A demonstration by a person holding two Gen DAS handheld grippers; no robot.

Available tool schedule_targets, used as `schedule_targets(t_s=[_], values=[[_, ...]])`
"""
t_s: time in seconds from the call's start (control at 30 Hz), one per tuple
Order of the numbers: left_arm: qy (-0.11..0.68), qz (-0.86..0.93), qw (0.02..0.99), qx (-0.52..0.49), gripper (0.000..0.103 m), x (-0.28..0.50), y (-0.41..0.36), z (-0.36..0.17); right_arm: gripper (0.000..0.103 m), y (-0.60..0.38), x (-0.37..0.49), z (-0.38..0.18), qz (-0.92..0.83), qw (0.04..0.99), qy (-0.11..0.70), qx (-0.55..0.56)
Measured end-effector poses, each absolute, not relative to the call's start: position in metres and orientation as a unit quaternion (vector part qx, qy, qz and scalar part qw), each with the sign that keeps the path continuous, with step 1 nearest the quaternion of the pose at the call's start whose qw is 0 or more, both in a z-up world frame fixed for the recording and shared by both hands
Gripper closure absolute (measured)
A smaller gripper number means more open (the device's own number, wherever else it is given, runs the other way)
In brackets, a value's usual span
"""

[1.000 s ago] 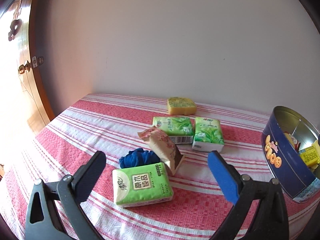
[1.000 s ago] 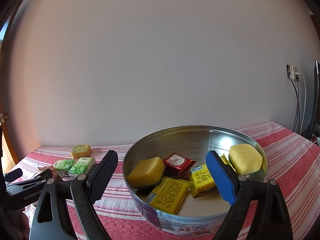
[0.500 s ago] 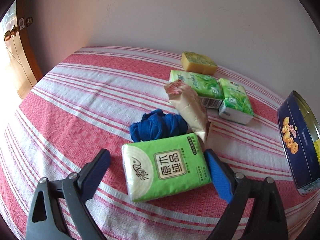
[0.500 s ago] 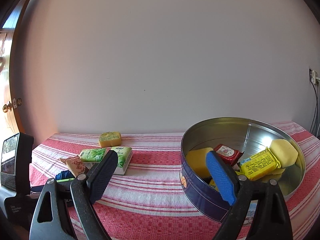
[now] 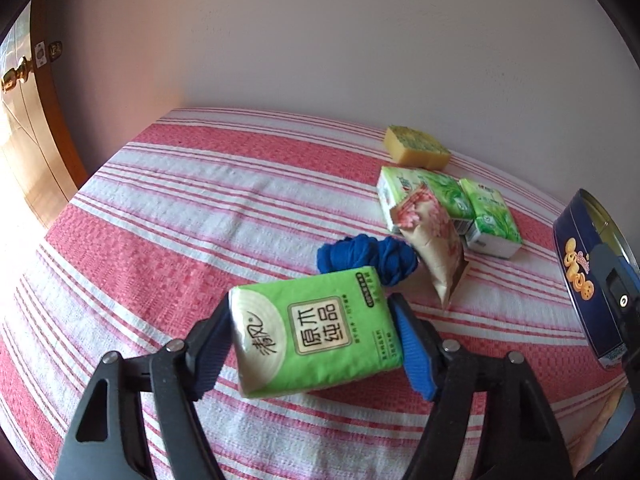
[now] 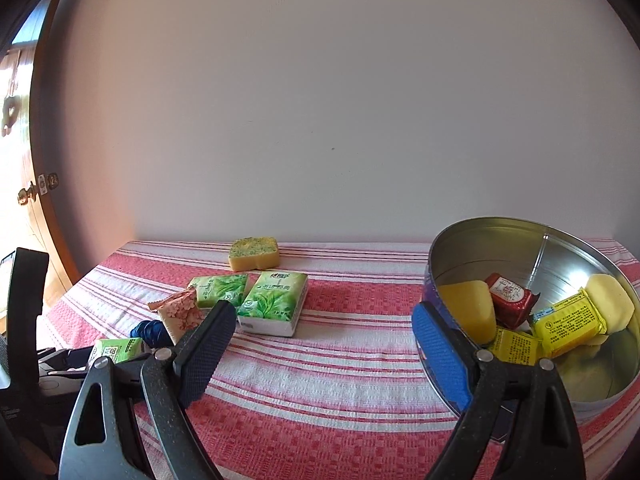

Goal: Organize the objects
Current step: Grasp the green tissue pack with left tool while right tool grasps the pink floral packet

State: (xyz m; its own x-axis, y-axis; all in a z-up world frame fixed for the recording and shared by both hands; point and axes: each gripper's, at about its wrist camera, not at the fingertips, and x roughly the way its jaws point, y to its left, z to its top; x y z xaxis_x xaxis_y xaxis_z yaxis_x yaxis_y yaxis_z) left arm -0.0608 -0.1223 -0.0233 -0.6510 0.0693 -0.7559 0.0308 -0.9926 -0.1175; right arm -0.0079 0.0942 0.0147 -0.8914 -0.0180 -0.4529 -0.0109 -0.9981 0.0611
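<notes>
The left hand-held gripper [image 5: 312, 350] has black plastic arms with triangular cut-outs and silver pivot screws. Its left pad is dark navy with fine ribbing, its right pad bright blue. The right hand-held gripper [image 6: 324, 352] is built the same: dusty black arms, silver screws, one navy pad, one blue.

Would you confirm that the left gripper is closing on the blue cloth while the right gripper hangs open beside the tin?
Not quite: the left wrist view shows the left gripper closing on the green tissue pack, not the blue cloth behind it. The right gripper does hang open beside the tin.
</notes>
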Motion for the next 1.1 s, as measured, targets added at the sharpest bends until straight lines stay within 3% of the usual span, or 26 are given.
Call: schedule_targets(t_s=[0.2,0.33,0.47,0.63,0.7,0.83,0.9,1.1], values=[[-0.081,0.919,-0.066,-0.381,0.029,-0.060,-0.152,-0.015,0.011,0.064,-0.034,0.006,-0.958,0.064,-0.021,0.279],[-0.056,0.927,-0.117,-0.352,0.029,-0.057,-0.161,-0.008,0.015,0.042,-0.053,-0.003,-0.943,0.103,-0.009,0.318],[-0.063,0.930,-0.131,-0.338,0.029,-0.055,-0.168,-0.005,0.030,0.018,-0.071,-0.011,-0.929,0.121,0.024,0.348],[-0.068,0.927,-0.137,-0.341,0.029,-0.057,-0.171,-0.008,0.038,-0.007,-0.094,-0.027,-0.907,0.130,0.067,0.396],[-0.066,0.928,-0.136,-0.342,0.029,-0.057,-0.170,-0.009,0.052,-0.012,-0.100,-0.032,-0.898,0.139,0.071,0.411],[-0.057,0.931,-0.130,-0.337,0.029,-0.057,-0.162,-0.009,0.062,-0.017,-0.100,-0.035,-0.894,0.149,0.079,0.416],[-0.052,0.932,-0.129,-0.335,0.029,-0.057,-0.160,-0.009,0.083,-0.018,-0.097,-0.035,-0.893,0.157,0.083,0.414],[-0.048,0.938,-0.122,-0.321,0.029,-0.053,-0.156,-0.005,0.085,-0.002,-0.076,-0.017,-0.921,0.145,0.053,0.359]])
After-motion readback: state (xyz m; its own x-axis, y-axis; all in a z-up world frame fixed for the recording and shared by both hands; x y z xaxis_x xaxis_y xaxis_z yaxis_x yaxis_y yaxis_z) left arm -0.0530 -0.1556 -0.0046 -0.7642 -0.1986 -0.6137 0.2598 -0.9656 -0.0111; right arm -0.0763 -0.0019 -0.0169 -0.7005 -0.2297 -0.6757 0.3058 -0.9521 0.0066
